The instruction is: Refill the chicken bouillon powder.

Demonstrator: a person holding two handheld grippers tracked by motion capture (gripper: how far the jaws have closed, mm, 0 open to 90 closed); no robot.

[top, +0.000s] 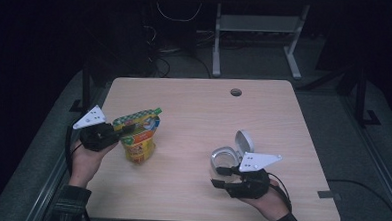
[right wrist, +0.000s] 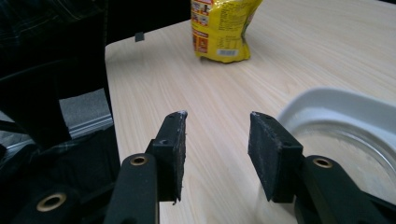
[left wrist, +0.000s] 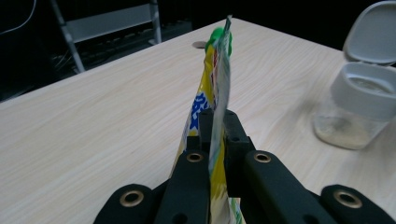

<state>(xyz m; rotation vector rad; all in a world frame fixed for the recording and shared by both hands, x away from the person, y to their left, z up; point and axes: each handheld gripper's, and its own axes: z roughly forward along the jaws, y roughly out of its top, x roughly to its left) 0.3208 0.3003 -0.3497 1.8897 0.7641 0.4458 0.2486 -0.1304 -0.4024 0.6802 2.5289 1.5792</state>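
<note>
Left of the open jar (top: pixel 225 159), the left gripper (left wrist: pixel 217 135) pinches the upright yellow pouch (top: pixel 139 133) near its top edge, while the right gripper (right wrist: pixel 218 154) waits beside the jar's rim, jaws spread.

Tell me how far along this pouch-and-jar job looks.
Done: the clear glass jar stands with its grey flip lid open. In hand: the left tool is shut on the yellow-and-green snack pouch, which looks sealed. The right tool is open beside the jar. Left, probably: opening the pouch and filling the jar.
</note>
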